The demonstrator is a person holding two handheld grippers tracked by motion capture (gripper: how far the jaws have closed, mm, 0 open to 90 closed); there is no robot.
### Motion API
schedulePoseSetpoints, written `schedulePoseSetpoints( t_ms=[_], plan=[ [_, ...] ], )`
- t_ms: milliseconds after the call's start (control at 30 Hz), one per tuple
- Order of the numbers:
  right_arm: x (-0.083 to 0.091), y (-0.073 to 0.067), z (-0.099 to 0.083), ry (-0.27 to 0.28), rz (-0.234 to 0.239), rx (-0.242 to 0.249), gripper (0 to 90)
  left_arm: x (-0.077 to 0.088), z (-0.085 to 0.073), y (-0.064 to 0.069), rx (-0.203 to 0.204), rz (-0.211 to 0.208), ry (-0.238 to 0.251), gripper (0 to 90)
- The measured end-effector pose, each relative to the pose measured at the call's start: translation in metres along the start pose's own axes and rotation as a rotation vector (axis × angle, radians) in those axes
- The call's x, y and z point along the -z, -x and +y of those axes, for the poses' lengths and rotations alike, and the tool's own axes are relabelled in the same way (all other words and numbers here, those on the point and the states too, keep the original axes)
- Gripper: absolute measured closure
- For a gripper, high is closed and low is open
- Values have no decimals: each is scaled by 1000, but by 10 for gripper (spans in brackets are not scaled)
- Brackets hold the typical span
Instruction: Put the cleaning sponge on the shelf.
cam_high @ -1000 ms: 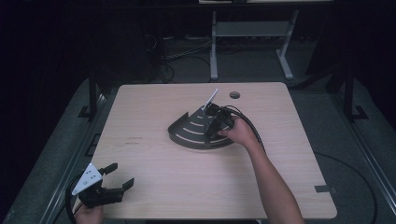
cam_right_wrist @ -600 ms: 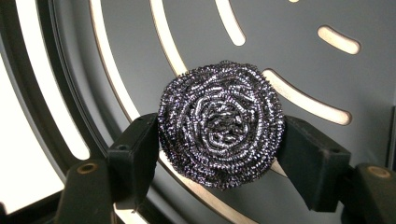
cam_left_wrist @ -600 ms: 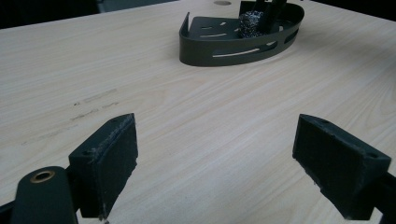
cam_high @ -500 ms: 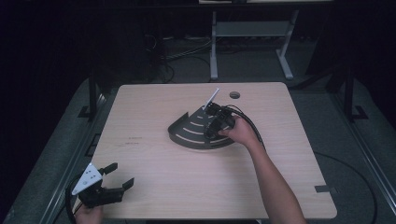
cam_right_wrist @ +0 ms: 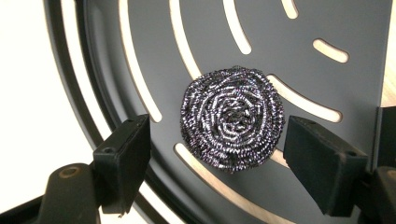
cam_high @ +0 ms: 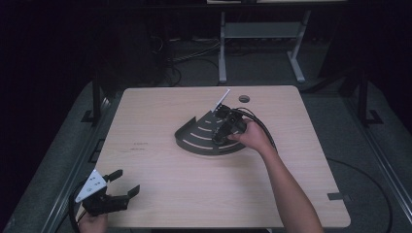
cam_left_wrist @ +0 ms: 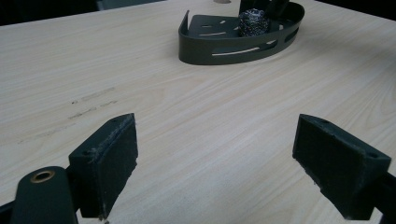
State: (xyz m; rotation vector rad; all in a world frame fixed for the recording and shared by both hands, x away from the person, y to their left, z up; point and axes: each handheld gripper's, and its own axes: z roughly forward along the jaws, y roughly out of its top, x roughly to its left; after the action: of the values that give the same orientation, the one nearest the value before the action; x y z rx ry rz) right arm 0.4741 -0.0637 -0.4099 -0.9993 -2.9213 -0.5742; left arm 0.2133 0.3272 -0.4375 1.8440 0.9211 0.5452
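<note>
1. High view: the right gripper (cam_high: 222, 132) reaches down into a dark, fan-shaped slotted tray (cam_high: 194, 136) at the centre of the wooden table (cam_high: 160, 111); the left gripper (cam_high: 119, 187) waits well apart at the near-left edge, jaws spread.

2. Left gripper view: across bare pale woodgrain, the steel-wool scourer (cam_left_wrist: 253, 21) sits inside the tray, far ahead of its wide-open pads.

3. Right gripper view: the round, coiled metal scourer lies on the tray floor, directly between jaws that have just been opening; neither pad presses it.
</note>
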Motion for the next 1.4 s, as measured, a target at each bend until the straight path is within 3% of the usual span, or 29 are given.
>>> schedulePoseSetpoints(
  t_ms=[267,833,1400],
  plan=[
    [11,-6,-5,18,1,18,217,2,-1,0,0,6,0,133],
    [30,-15,-33,59,20,33,212,1,-1,2,-8,0,-3,133],
    [41,-21,-52,77,12,41,211,0,0,3,-8,-5,-3,133]
  ],
)
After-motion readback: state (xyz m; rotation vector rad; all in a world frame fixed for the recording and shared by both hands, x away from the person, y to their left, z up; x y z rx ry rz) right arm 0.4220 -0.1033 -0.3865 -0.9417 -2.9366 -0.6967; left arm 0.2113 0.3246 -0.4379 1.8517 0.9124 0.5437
